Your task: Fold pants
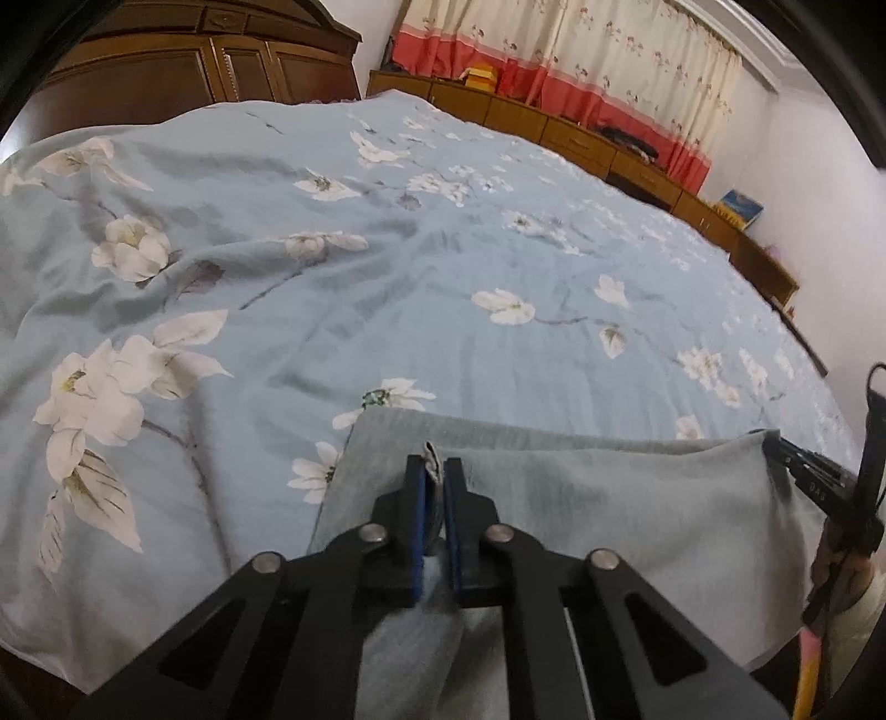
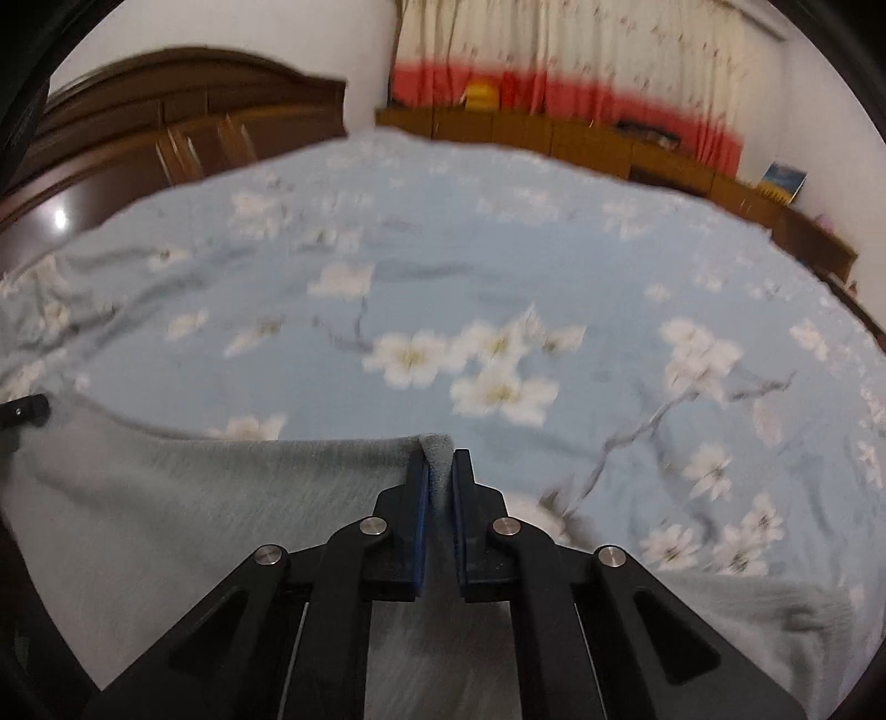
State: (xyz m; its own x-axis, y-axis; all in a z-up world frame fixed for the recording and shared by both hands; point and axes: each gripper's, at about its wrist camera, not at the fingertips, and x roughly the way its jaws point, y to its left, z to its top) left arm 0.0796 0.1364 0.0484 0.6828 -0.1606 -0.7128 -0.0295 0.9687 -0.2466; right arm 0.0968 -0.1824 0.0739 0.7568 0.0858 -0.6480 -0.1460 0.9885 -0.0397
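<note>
Light grey pants [image 1: 609, 498] are held up over the near edge of the bed, stretched between my two grippers. My left gripper [image 1: 436, 471] is shut on a pinched fold of the pants' edge at its left part. My right gripper [image 2: 440, 465] is shut on the other corner of the pants [image 2: 194, 498]. The right gripper also shows in the left wrist view [image 1: 797, 462] at the far right of the cloth. The tip of the left gripper shows at the left edge of the right wrist view [image 2: 25, 412]. The right wrist view is blurred.
A blue bedspread with white flowers [image 1: 387, 249] covers the bed ahead. A dark wooden wardrobe [image 1: 166, 66] stands at the back left. A low wooden cabinet row [image 1: 581, 133] runs under floral curtains [image 1: 581, 50] at the back right.
</note>
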